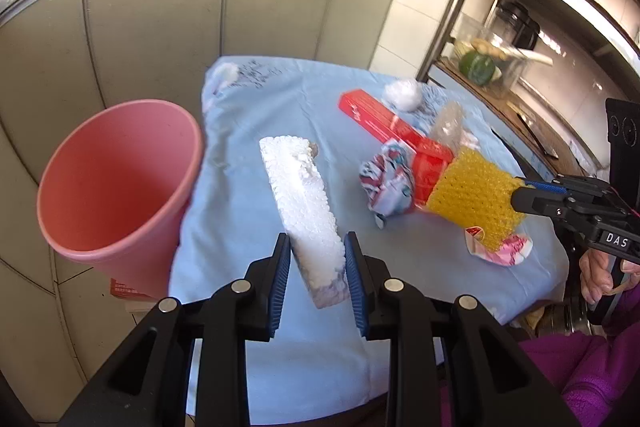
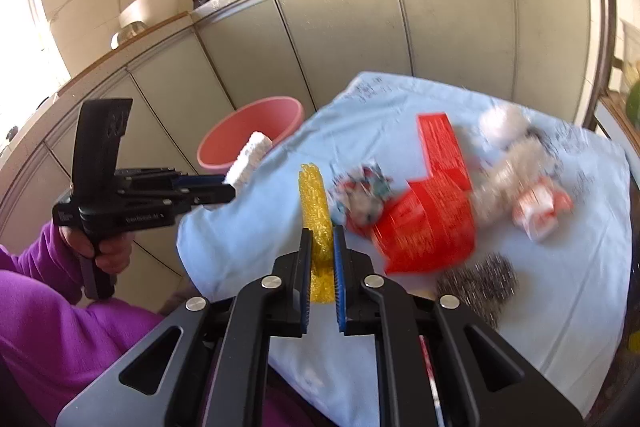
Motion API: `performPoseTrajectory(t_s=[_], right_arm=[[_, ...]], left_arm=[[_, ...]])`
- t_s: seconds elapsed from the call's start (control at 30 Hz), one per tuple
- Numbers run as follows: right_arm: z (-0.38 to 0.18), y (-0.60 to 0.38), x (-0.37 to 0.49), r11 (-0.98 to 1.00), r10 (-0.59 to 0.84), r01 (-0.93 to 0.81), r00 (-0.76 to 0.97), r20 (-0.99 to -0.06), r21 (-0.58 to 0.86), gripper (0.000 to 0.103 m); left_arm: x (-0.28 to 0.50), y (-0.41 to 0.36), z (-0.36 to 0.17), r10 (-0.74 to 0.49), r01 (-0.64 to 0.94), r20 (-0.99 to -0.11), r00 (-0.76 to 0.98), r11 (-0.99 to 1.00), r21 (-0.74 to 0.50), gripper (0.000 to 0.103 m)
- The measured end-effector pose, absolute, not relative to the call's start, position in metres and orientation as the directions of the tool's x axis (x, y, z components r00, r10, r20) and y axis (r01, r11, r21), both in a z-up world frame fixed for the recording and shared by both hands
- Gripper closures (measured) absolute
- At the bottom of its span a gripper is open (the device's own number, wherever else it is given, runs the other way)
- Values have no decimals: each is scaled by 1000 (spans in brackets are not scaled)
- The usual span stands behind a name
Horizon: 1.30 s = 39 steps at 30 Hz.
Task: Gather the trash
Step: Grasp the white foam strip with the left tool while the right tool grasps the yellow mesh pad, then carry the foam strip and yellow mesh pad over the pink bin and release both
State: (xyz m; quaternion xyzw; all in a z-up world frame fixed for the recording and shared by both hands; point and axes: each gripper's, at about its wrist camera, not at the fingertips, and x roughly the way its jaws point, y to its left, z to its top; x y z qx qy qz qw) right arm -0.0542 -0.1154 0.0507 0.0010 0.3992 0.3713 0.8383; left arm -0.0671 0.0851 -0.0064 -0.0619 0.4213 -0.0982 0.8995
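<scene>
Trash lies scattered over the bench [image 1: 240, 187], which wears a pale blue cloth. A white foam block [image 1: 304, 211], long, rectangular and pebbly with beads, is clenched between the blue ribbed pads of the left tongs [image 1: 316, 267] and lifted clear of the cloth, just beside the pink plastic bin [image 1: 116, 187]. The bin is a smooth, round, tapering tub standing off the bench's edge; what shows of its inside is bare.

The right tongs [image 2: 322, 267] are squeezed on a yellow mesh sleeve [image 2: 316, 211], a soft netted foam piece with an open lattice, held on edge between the pads. Measured from the bin, the sleeve sits on the far side of the foam block, next to a crumpled printed wrapper [image 1: 386, 179] and a flattened red cardboard box [image 1: 392, 131], glossy and covered in small print. Beyond the box from the bin lie a white fluffy wad [image 1: 402, 95] and a crinkled clear plastic bag [image 1: 448, 125]. A pink and white torn wrapper [image 1: 500, 247] lies under the sleeve. In the right wrist view a grey steel-wool scourer [image 2: 476, 283] rests near the box. A purple sleeve [image 2: 48, 307] covers the person's left arm.
</scene>
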Motion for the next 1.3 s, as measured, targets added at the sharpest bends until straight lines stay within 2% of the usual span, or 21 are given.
performPoseTrajectory(t_s=[0.3, 0.67, 1.03, 1.3], right_arm=[[76, -50, -31, 672, 666, -700, 429, -610, 241, 93], [76, 39, 1, 624, 695, -749, 403, -595, 221, 93], [45, 114, 28, 638, 681, -729, 384, -624, 248, 93], [13, 143, 49, 681, 630, -689, 381, -677, 246, 93]], left_arm=[[-71, 126, 8, -159, 0, -675, 720, 973, -229, 76], [-69, 191, -1, -28, -216, -652, 757, 932, -291, 76], [-56, 226, -24, 119, -359, -670, 733, 904, -233, 76], [-33, 251, -55, 150, -452, -728, 669, 860, -238, 76]])
